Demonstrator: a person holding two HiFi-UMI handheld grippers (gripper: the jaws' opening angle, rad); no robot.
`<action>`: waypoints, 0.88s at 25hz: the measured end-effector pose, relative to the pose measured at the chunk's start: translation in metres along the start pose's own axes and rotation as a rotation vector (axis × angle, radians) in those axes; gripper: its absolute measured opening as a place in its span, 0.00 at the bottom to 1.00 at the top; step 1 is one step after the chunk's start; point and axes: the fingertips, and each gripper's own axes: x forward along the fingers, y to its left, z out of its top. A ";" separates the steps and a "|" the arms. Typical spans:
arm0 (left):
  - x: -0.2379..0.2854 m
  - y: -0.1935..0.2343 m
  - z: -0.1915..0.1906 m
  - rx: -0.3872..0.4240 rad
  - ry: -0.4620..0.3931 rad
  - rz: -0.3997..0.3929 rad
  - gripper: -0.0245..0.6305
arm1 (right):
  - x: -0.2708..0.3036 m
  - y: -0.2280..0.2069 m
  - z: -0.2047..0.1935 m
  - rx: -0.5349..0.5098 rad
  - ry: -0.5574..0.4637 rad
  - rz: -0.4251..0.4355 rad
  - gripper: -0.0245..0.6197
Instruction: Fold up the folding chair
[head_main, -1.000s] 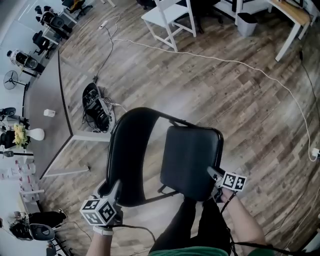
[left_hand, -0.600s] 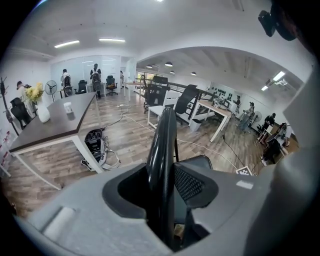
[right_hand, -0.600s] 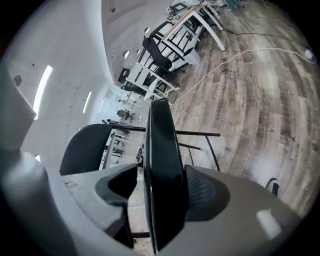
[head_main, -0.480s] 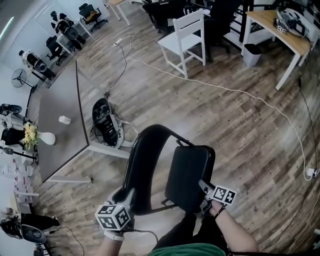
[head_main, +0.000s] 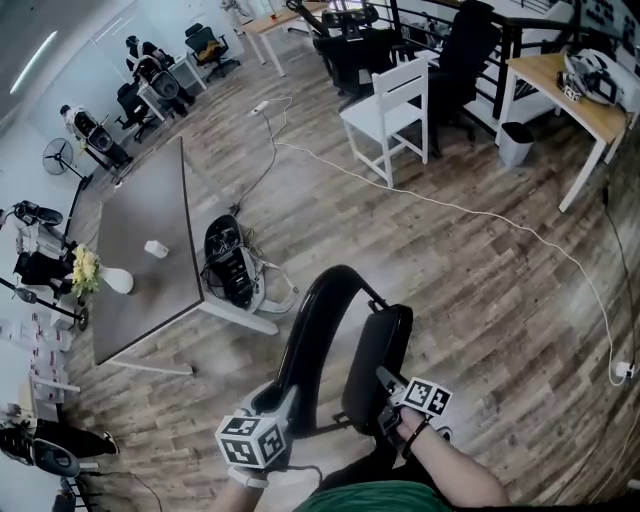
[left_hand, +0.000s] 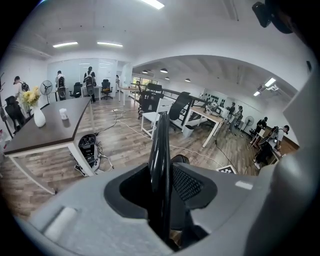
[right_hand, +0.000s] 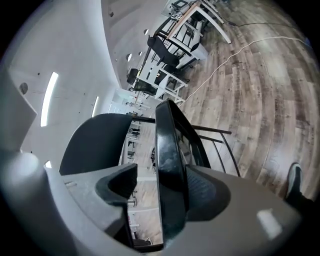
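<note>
The black folding chair stands on the wood floor in front of me, its seat (head_main: 375, 362) tipped up close to the looped backrest (head_main: 318, 335). My left gripper (head_main: 278, 403) is at the backrest's near edge. In the left gripper view that thin black edge (left_hand: 160, 170) runs between the closing jaws, tight against the ribbed pad (left_hand: 187, 184). My right gripper (head_main: 392, 388) is at the seat's front edge. In the right gripper view the seat's edge (right_hand: 170, 190) lies against one pad (right_hand: 202, 192), and a gap shows before the other pad (right_hand: 120, 184).
A grey table (head_main: 140, 240) with a flower vase (head_main: 100, 277) and a cup (head_main: 155, 248) stands to the left, with a computer case (head_main: 228, 265) on the floor beside it. A white chair (head_main: 390, 118), a long white cable (head_main: 500, 222) and a wooden desk (head_main: 570, 75) lie beyond. My legs are below the chair.
The seat has swung up toward the backrest, so the chair looks much narrower. Both grippers have risen with it, the right one farther. The head view has tipped up toward the room.
</note>
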 end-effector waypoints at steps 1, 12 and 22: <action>-0.002 -0.002 0.001 0.002 -0.001 -0.001 0.28 | 0.002 0.005 -0.002 -0.003 -0.002 -0.003 0.50; -0.013 -0.042 0.006 0.024 0.003 -0.030 0.28 | 0.030 0.049 -0.018 -0.021 -0.016 -0.042 0.50; -0.017 -0.060 0.004 0.042 -0.007 -0.036 0.28 | 0.038 0.062 -0.023 -0.019 -0.011 -0.015 0.50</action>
